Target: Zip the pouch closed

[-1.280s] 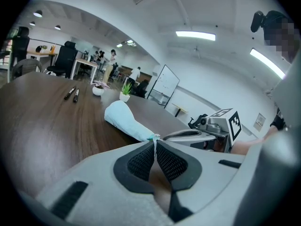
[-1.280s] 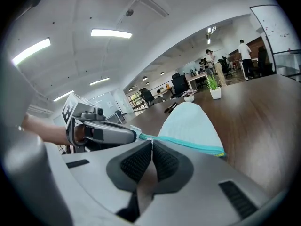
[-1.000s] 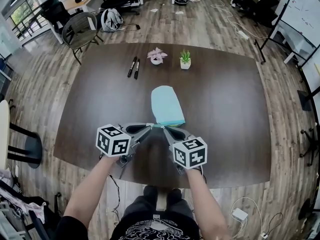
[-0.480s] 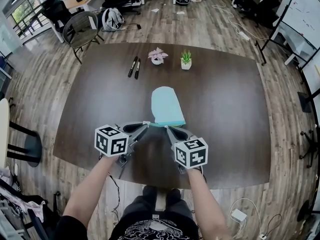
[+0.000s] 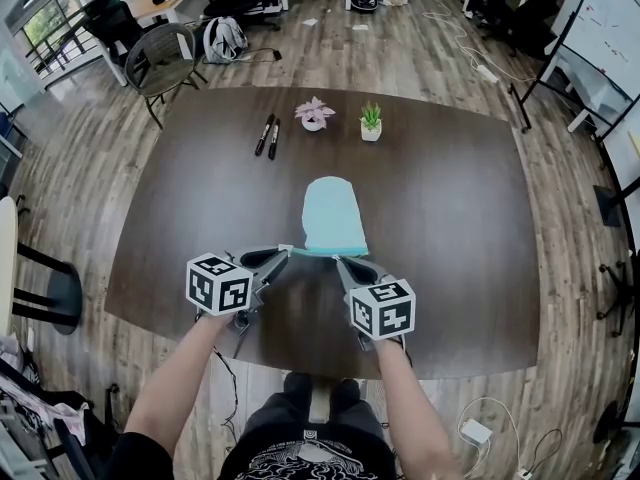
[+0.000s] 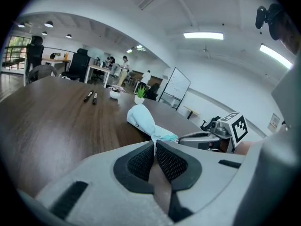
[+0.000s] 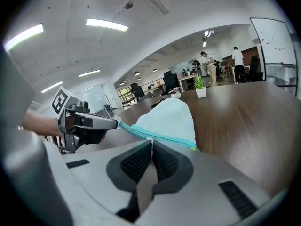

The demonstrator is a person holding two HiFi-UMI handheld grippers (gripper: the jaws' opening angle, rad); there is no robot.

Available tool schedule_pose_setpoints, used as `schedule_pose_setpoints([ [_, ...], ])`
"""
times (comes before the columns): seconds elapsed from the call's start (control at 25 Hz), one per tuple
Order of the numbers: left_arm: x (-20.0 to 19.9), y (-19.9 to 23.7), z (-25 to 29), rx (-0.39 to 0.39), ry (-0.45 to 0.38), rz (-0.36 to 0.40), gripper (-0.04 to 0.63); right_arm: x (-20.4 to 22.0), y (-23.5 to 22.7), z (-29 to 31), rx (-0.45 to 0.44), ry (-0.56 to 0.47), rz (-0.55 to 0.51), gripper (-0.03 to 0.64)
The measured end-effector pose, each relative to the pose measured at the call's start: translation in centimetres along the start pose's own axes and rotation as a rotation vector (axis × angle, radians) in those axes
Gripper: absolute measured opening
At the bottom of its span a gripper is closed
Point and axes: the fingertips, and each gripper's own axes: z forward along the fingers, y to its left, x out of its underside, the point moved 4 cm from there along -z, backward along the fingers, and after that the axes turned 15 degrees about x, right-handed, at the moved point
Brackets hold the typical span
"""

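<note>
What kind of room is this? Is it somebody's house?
Most likely an open-plan office, not a house: there's a whiteboard on a stand, desks with black office chairs behind, and a big meeting-style wooden table.

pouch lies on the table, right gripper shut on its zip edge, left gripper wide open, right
No: the left gripper is shut too, pinching the end of the pouch; the left gripper view shows it. The right gripper is shut on the zip edge, and the pouch lies on the table.
</note>
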Motion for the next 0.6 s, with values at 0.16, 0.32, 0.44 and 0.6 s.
schedule_pose_setpoints([
  [0.16,0.2,0.6,-0.1,-0.035,-0.005,-0.006,0.023,0.2,-0.3,0.0,0.030,0.001,-0.023,0.006],
  [0.32,0.6,1.3,-0.6,-0.064,-0.001,-0.012,0.023,0.4,-0.9,-0.2,0.043,0.006,-0.021,0.006],
  [0.44,0.8,1.5,-0.5,-0.076,0.004,-0.006,0.023,0.5,-0.9,-0.3,0.047,0.005,-0.025,0.006],
  [0.6,0.6,1.7,-0.6,-0.103,0.000,-0.005,0.023,0.4,-1.1,-0.4,0.056,0.003,-0.032,0.006],
])
